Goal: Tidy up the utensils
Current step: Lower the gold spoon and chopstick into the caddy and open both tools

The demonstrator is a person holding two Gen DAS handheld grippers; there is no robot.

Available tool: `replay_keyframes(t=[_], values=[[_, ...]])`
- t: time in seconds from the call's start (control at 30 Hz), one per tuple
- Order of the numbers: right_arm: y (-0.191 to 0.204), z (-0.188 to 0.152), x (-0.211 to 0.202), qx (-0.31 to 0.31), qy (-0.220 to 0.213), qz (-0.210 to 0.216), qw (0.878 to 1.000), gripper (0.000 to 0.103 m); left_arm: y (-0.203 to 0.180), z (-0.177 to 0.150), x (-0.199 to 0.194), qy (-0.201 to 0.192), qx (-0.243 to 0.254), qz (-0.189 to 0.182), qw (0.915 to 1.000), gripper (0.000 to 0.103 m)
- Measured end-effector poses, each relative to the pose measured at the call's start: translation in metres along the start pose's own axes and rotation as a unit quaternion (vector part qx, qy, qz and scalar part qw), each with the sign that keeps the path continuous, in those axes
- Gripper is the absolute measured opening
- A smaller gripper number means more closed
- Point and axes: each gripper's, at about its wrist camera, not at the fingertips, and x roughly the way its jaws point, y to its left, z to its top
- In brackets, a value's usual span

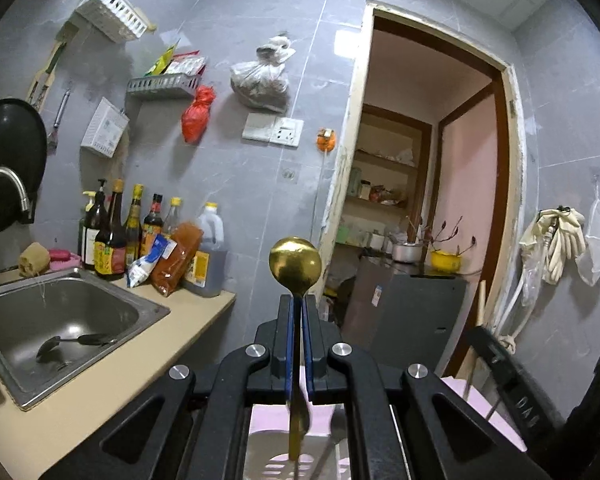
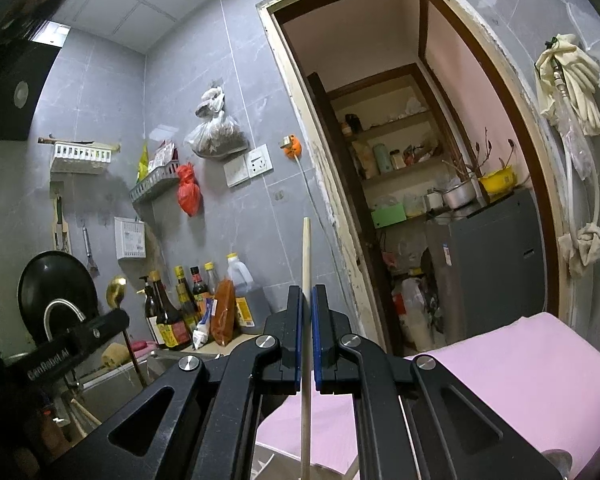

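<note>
In the left wrist view my left gripper (image 1: 298,300) is shut on a gold spoon (image 1: 295,260). Its round bowl stands up above the fingertips and its handle hangs down behind the jaws. My right gripper (image 2: 307,290) is shut on a pale wooden chopstick (image 2: 307,256) that stands nearly upright between the blue pads. In the right wrist view the left gripper (image 2: 118,316) with the gold spoon (image 2: 116,290) is at the left, over the sink. Two dark spoons (image 1: 76,340) lie in the steel sink (image 1: 148,312). A white slotted holder (image 1: 284,462) shows below the left gripper.
Sauce bottles (image 1: 112,236) and packets stand on the beige counter (image 1: 204,312) beside the sink, with a tap (image 1: 8,180) at the left. A pink surface (image 2: 500,360) lies under the right gripper. An open doorway (image 1: 428,200) leads to shelves and a grey cabinet (image 1: 412,312). Gloves (image 1: 564,240) hang on the right wall.
</note>
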Motion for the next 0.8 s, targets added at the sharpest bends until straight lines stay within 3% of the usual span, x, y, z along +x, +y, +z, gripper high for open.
replay_keyframes(t=[0.33,0.8], values=[[-0.004,-0.006,0.000,0.007,0.010,-0.004,1.000,0.005,-0.005,-0.016,-0.001,0.016,0.018,-0.009,0.9997,0.005],[-0.009,-0.007,-0.004,0.005,0.051,0.012,0.999,0.005,-0.008,-0.025,-0.006,0.082,0.027,-0.024,0.9960,0.005]])
